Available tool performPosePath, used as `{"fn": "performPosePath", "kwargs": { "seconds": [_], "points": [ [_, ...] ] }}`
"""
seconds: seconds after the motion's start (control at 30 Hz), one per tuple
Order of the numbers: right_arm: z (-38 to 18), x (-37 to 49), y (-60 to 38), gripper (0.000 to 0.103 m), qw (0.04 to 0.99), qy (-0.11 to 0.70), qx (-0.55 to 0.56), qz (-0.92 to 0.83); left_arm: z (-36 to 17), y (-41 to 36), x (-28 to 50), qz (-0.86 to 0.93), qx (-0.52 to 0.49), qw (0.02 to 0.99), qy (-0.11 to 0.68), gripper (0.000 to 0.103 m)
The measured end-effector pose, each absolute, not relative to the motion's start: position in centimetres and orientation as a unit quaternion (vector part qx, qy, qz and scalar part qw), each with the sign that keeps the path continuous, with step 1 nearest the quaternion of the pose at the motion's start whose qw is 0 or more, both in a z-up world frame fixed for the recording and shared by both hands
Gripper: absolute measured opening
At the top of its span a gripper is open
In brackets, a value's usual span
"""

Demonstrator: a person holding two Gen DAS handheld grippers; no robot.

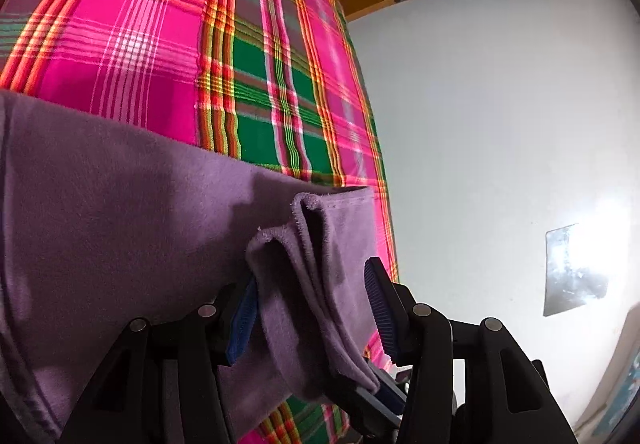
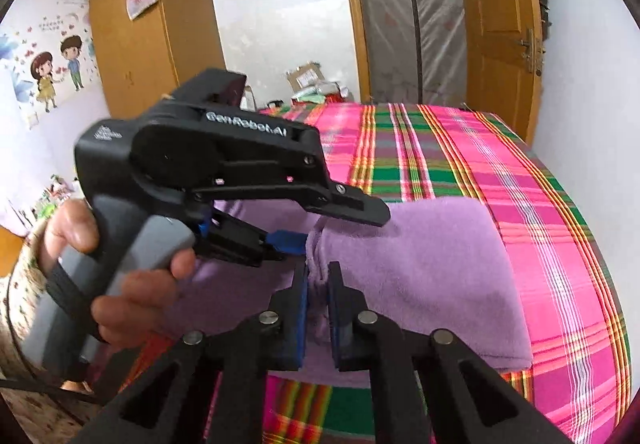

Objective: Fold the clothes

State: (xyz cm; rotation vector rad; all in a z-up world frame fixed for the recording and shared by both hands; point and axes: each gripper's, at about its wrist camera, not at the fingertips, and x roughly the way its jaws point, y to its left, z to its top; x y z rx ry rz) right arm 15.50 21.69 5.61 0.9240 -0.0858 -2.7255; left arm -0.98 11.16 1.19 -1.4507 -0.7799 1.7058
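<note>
A purple fleece garment lies on a bed covered by a pink and green plaid sheet. My right gripper is shut on a raised fold at the garment's near left edge, and the cloth is pinched between its blue pads. Just behind it, a hand holds my left gripper, whose fingers bracket the same edge. In the left wrist view, a thick bunch of the purple garment fills the gap of my left gripper. Both pads touch it, and it hides much of the plaid sheet.
The bed's edge runs close to a white wall on the right. A wooden door stands at the far end of the bed, and a wooden wardrobe stands at the far left. Boxes and clutter sit beyond the bed.
</note>
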Motion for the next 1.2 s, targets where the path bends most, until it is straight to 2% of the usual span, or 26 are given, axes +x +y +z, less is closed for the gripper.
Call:
{"fn": "performPosePath", "kwargs": {
  "seconds": [0.13,0.27,0.37,0.6,0.7,1.0,1.2],
  "points": [
    [6.4,15.5,20.8,0.009,0.148,-0.033,0.311,-0.938,1.8,10.8,-1.2,0.671,-0.556,0.378,-0.314,0.052],
    [6.5,14.9,19.4,0.009,0.163,-0.036,0.31,-0.936,2.9,9.6,-1.3,0.688,-0.541,0.374,-0.307,0.046],
    [6.3,14.7,18.1,0.009,0.179,-0.034,0.314,-0.932,3.1,8.7,-1.1,0.702,-0.536,0.361,-0.298,0.046],
    [4.9,13.2,16.4,0.009,0.208,-0.037,0.339,-0.917,1.5,5.7,-1.3,0.701,-0.553,0.326,-0.311,0.046],
    [4.2,12.7,15.9,0.009,0.213,-0.039,0.352,-0.911,1.0,5.6,-1.8,0.704,-0.554,0.319,-0.31,0.039],
    [2.8,12.8,15.4,0.01,0.221,-0.043,0.38,-0.897,3.1,1.9,-1.1,0.756,-0.508,0.289,-0.293,0.039],
    [2.9,13.4,15.1,0.02,0.249,-0.04,0.387,-0.887,5.1,1.6,-0.5,0.79,-0.474,0.276,-0.274,0.039]
  ]
}}
